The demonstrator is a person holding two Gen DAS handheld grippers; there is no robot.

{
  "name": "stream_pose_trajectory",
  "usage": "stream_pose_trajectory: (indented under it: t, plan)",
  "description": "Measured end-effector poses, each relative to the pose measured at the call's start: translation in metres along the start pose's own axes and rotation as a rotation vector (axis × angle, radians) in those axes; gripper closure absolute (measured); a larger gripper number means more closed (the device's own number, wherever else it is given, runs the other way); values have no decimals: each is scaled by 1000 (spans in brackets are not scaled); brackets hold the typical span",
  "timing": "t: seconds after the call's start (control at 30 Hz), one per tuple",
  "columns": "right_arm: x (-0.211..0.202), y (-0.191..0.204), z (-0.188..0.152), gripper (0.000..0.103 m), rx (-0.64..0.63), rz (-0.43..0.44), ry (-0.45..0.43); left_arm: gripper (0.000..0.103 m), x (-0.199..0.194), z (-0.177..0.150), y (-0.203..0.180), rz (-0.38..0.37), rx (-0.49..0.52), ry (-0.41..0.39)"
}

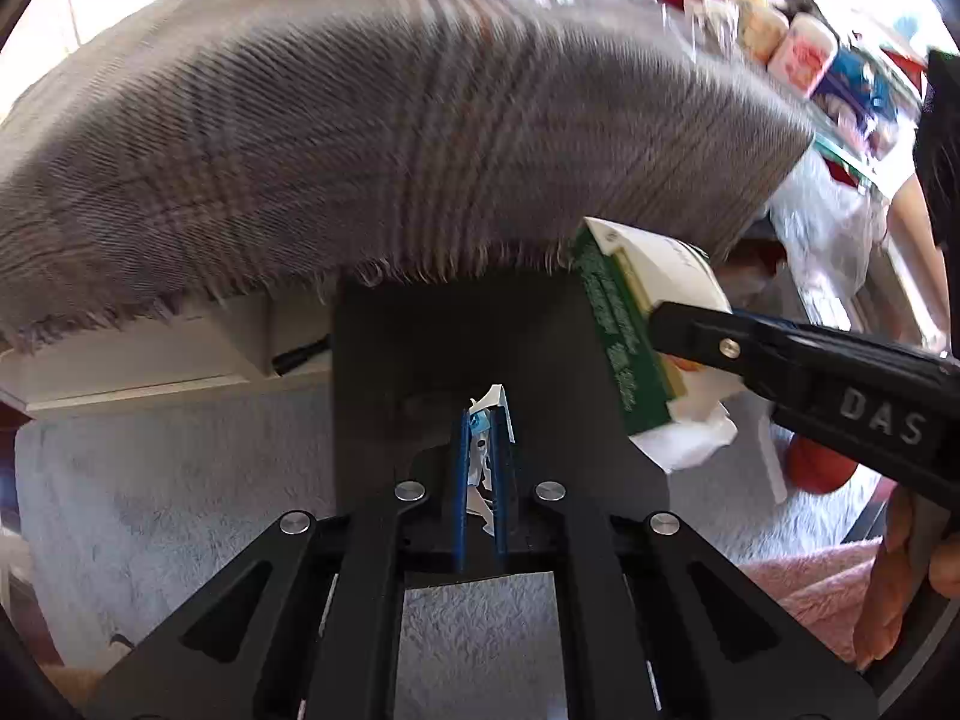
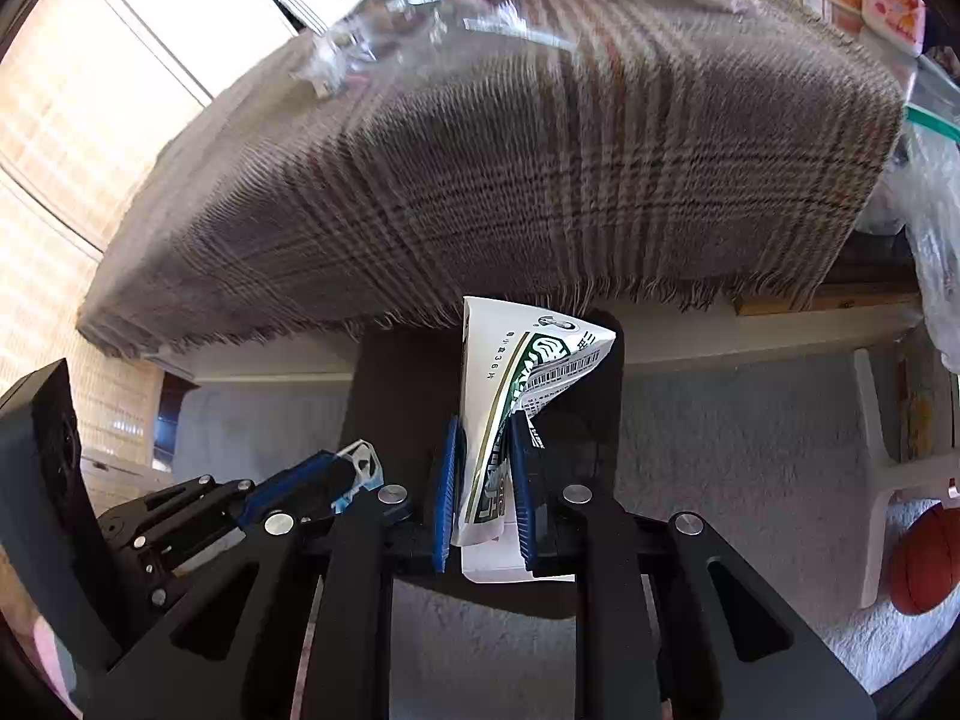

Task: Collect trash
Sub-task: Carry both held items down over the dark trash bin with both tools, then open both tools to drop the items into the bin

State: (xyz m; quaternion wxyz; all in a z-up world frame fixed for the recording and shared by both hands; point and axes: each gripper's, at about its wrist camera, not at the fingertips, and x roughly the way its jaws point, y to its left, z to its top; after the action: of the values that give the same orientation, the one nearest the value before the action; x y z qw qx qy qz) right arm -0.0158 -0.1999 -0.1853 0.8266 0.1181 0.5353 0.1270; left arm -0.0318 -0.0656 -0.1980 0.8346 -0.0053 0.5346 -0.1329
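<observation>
While both tools hang over the dark bin at frame centre, the left gripper is pinched nearly closed on a small white wrapper scrap, and the right gripper clamps a crumpled green-and-white paper box. Above runs the plaid cloth's fringed edge; grey carpet spreads around the bin.
</observation>
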Motion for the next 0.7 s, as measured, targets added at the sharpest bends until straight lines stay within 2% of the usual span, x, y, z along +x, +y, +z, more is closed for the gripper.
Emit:
stream_pose_trajectory:
  t: [0.13, 0.23, 0.3, 0.37, 0.43, 0.5, 0.53, 0.57, 0.6, 0.63, 0.67, 0.7]
  plan:
    - [14, -3, 3, 82, 13, -20, 22, 95, 15, 0, 7, -11, -24, 41]
    - [17, -1, 4, 82, 10, -27, 25, 88, 18, 1, 9, -12, -35, 46]
    - [18, 2, 6, 78, 6, -28, 21, 75, 18, 1, 9, -15, -33, 43]
    - [15, 1, 5, 55, 5, -28, 13, 68, 16, 2, 9, -9, -32, 39]
    - [12, 4, 5, 54, 1, -36, 4, 63, 14, 2, 10, -2, -33, 32]
    - [8, 4, 6, 51, -3, -50, -9, 52, 5, 5, 13, 8, -35, 24]
    - [4, 3, 7, 42, -6, -61, -18, 48, 2, 4, 14, 16, -36, 16]
    - [0, 1, 7, 33, -6, -73, -28, 40, -2, 4, 17, 23, -36, 8]
    - [-3, 1, 7, 27, -5, -85, -39, 32, -7, 3, 18, 28, -36, -1]
    - [-7, -2, 6, 16, -3, -96, -49, 29, -12, 2, 20, 32, -37, -12]
    - [-12, -3, 6, 6, 0, -118, -61, 19, -17, 1, 22, 36, -37, -22]
    - [-16, -7, 7, 4, 1, -137, -68, 11, -24, 1, 23, 38, -36, -36]
